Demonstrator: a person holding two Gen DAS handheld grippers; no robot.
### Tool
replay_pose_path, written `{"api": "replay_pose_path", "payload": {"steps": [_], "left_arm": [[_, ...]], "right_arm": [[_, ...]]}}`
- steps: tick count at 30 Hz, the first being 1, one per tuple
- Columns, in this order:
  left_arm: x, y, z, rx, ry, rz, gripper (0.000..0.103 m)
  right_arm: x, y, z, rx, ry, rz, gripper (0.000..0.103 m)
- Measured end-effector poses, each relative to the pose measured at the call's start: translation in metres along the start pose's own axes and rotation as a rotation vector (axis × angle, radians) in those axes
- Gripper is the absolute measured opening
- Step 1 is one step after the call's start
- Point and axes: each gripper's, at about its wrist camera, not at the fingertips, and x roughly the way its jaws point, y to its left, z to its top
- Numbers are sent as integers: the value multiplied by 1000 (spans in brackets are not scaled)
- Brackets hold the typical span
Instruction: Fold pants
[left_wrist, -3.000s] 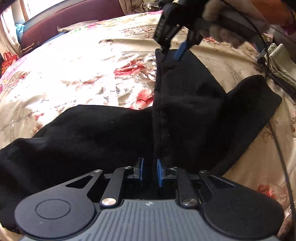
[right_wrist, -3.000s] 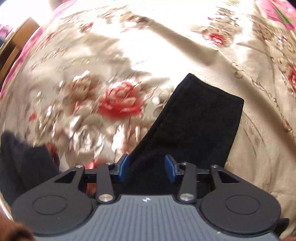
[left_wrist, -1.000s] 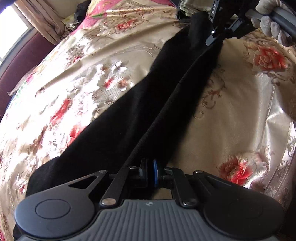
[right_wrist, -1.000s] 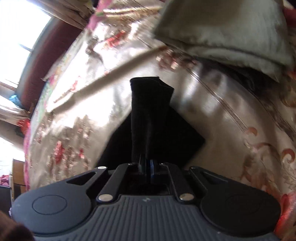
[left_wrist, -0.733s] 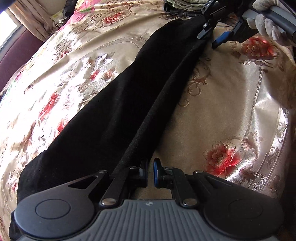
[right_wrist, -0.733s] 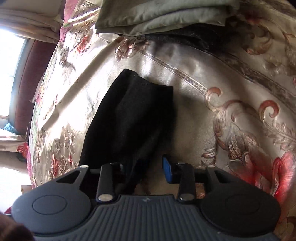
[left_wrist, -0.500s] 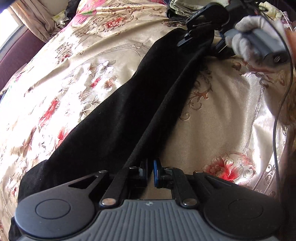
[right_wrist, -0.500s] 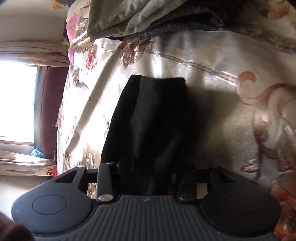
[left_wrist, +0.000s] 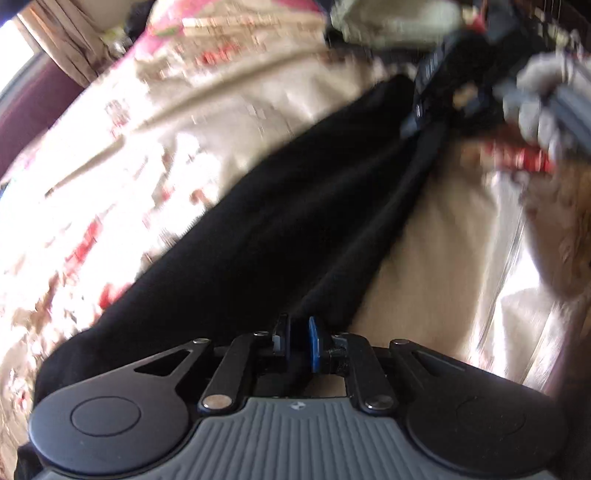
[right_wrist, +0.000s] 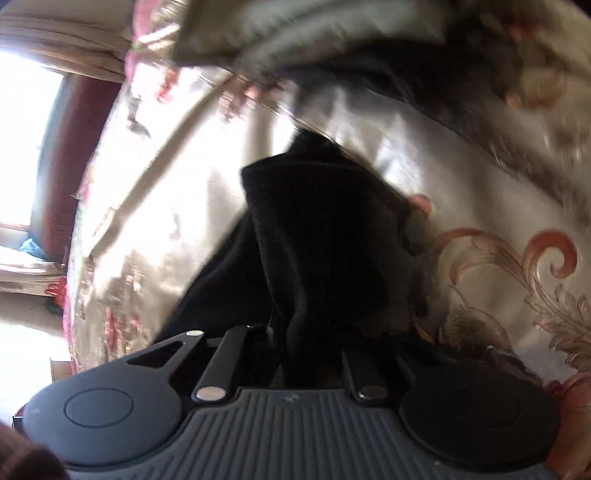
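Observation:
The black pants (left_wrist: 280, 221) lie stretched in a long band across the floral bedspread (left_wrist: 140, 147). My left gripper (left_wrist: 297, 341) is shut on the near edge of the pants. My right gripper (right_wrist: 306, 343) is at the far end of the band; its fingers are hidden by bunched black fabric (right_wrist: 325, 236) that rises between them, and it appears shut on the pants. In the blurred left wrist view the right gripper (left_wrist: 428, 107) sits at the top right, held by a gloved hand (left_wrist: 539, 96).
A stack of folded grey-green clothes (right_wrist: 303, 29) with a dark garment under it lies just beyond the pants' far end. A maroon headboard (right_wrist: 70, 155) and a bright window are at the left.
The right gripper, open half a second ago, has closed on the pants' far end and lifted it into a bunch. The left gripper keeps its hold. Both views are blurred by motion.

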Motion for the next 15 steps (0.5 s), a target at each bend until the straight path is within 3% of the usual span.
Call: {"api": "replay_pose_path", "payload": {"steps": [3,9,11,13,15], "left_arm": [[-10,5,-9,-16,-34,-29,28],[-34,16,-29,-31,-55,2,29],[-24,17,-35,-52,-20,-13,34],[1,15,-41,-61,88,-38,39],[2,17,-45,-83,77,-31,39]], "right_arm": [[-25,12,-1,-63,-43,-19,24],[-49,25,-8,-140,-9,-99,26],[-42,35,-11,-197,-18,-142,26],[-39,53,-17,-273,-42,-207,26],[-41,72,-25,-367,-79,-253,26]]}}
